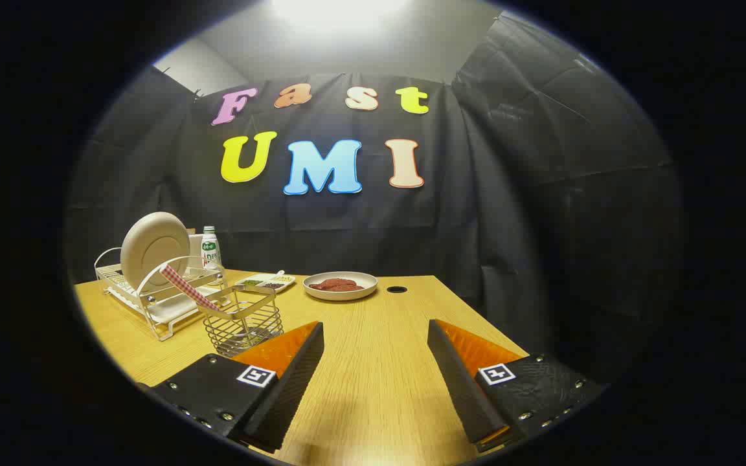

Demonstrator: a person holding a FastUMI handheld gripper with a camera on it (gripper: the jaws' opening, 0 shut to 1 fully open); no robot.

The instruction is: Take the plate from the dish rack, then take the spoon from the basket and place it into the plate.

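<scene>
I have not started yet: my gripper has its fingers wide apart on nothing, the plate stands in the dish rack far left, and the spoon, I think, leans in the basket.

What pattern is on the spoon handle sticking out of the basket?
Red-and-white checks on the spoon, seen in the gripper view.

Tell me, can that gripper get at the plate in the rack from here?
Probably yes: the gripper is open, and the plate stands upright in the rack, its top rim exposed.
</scene>
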